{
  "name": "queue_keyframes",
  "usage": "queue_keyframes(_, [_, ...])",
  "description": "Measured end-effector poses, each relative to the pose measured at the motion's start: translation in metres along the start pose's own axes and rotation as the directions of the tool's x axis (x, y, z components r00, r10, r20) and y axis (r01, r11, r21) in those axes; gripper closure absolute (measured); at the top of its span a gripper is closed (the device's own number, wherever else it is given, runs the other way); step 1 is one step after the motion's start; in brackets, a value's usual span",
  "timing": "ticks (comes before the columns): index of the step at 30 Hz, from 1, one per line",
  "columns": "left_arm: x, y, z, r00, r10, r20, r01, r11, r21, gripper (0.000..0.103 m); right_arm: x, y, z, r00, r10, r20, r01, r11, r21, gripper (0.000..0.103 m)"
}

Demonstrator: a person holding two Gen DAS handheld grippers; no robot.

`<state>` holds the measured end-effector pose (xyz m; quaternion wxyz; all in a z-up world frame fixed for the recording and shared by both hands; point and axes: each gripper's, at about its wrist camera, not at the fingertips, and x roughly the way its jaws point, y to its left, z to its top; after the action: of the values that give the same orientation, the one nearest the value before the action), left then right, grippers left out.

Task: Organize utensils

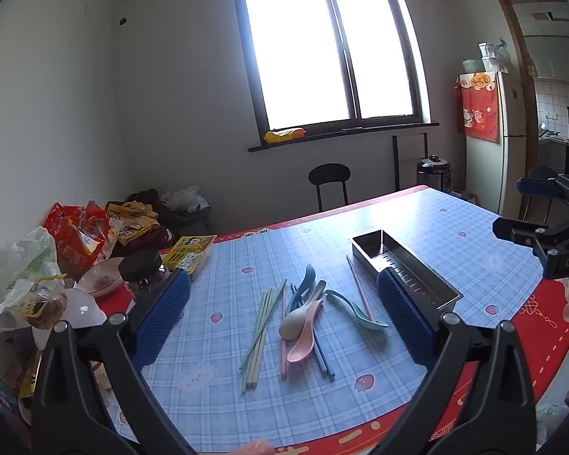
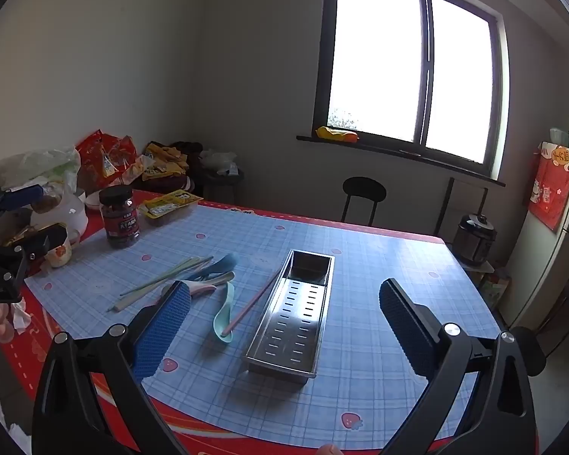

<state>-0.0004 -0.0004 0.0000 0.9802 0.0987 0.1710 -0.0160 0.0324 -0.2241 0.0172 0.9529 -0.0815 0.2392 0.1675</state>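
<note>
Both grippers, left (image 1: 283,314) & right (image 2: 284,326), fingers spread w/ nothing held, over counter (image 2: 379,265); "DAS" legible on right gripper.

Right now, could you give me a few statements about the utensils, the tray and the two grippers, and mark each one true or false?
1. The metal tray has no utensils in it. True.
2. The left gripper is shut on a spoon. False: its jaws stand wide open, holding nothing.
3. A pink chopstick lies with one end on the teal spoon beside the tray. True.
4. The green chopsticks are inside the tray. False: they lie on the tablecloth.
5. The right gripper is open. True.
</note>
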Motion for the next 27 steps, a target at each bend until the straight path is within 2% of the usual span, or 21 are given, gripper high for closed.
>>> queue_keyframes(12, [-0.005,0.001,-0.001,1.0,0.001,0.005,-0.001,1.0,-0.006,0.005,-0.001,0.002,-0.001,1.0,0.005,-0.007,-0.005,1.0,0.005,0.005])
queue_keyframes(14, [-0.005,0.0,-0.002,1.0,0.004,0.004,-0.004,1.0,-0.006,0.006,0.003,-0.009,-0.005,1.0,-0.003,-0.009,0.003,1.0,0.003,0.005])
queue_keyframes(27, [0.001,0.001,-0.004,1.0,0.004,-0.003,-0.004,1.0,-0.016,0.006,0.004,0.001,-0.006,1.0,-0.007,-0.018,0.007,1.0,0.004,0.005])
